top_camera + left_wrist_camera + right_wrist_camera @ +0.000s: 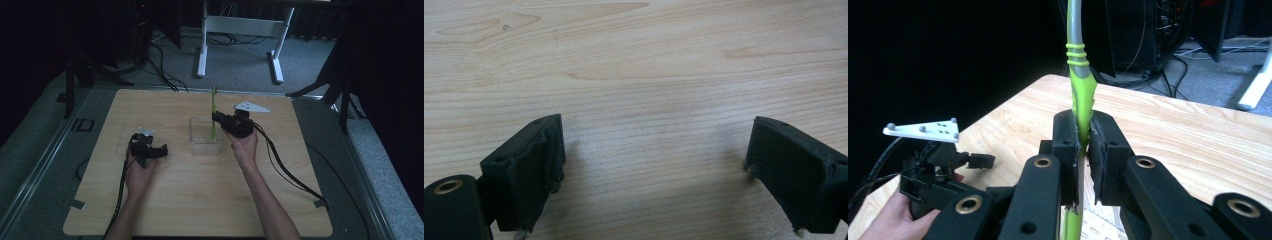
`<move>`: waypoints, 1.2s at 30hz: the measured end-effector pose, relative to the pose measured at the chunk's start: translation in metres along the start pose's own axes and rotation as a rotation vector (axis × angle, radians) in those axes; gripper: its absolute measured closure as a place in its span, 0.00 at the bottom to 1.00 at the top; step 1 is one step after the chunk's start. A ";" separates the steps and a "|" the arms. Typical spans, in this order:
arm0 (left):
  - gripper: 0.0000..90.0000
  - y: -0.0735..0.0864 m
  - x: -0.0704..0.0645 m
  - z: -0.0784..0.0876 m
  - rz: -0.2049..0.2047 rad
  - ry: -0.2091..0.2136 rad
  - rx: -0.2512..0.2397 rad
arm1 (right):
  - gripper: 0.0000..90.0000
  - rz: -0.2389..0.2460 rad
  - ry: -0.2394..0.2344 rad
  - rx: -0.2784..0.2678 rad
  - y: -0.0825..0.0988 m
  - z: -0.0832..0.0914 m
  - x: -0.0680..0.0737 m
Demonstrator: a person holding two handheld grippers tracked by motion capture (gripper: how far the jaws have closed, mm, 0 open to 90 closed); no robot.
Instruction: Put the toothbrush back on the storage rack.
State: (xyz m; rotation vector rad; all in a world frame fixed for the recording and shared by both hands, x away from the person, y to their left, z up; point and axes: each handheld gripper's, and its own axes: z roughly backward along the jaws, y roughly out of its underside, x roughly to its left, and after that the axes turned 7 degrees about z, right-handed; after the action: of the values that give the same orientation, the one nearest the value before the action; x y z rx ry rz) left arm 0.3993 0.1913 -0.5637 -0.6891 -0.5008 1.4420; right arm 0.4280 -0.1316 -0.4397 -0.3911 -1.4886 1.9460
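A slim utensil (214, 107) with a green handle and grey upper shaft (1082, 92) stands upright. Its lower end reaches into a clear plastic container (205, 140) in the middle of the wooden table (200, 210). My right gripper (216, 117) is shut on the green handle, with both pads pressed against it (1083, 135). My left gripper (160, 150) rests in a hand at the left, apart from the container. Its jaws stand wide open (654, 155) over bare wood with nothing between them. The left gripper (948, 170) also shows in the right gripper view, with a white plate on top.
A cable (290, 172) trails from the right gripper across the table to its right edge. Beyond the far edge are white desk legs (202, 50), floor cables (162, 70) and black stand legs (345, 100). Grey carpet surrounds the table.
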 end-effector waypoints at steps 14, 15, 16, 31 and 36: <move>0.10 0.000 0.000 0.000 0.000 0.000 0.000 | 0.91 0.051 0.050 0.052 0.007 -0.006 0.000; 0.10 0.000 0.000 0.000 0.000 0.000 0.000 | 0.91 0.062 0.056 0.056 0.007 -0.006 0.001; 0.10 0.000 0.000 0.000 0.000 0.000 0.000 | 0.91 0.072 0.063 0.062 0.008 -0.007 0.001; 0.10 0.000 0.000 0.000 0.000 0.000 0.000 | 0.91 0.160 0.098 0.120 0.017 -0.012 0.008; 0.10 0.000 0.000 0.000 0.000 0.000 0.000 | 0.91 0.174 0.102 0.135 0.019 -0.013 0.008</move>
State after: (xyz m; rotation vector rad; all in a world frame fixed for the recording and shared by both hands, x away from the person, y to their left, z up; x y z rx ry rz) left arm 0.3993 0.1913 -0.5637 -0.6892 -0.5006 1.4418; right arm 0.4236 -0.1191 -0.4602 -0.5667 -1.2872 2.1150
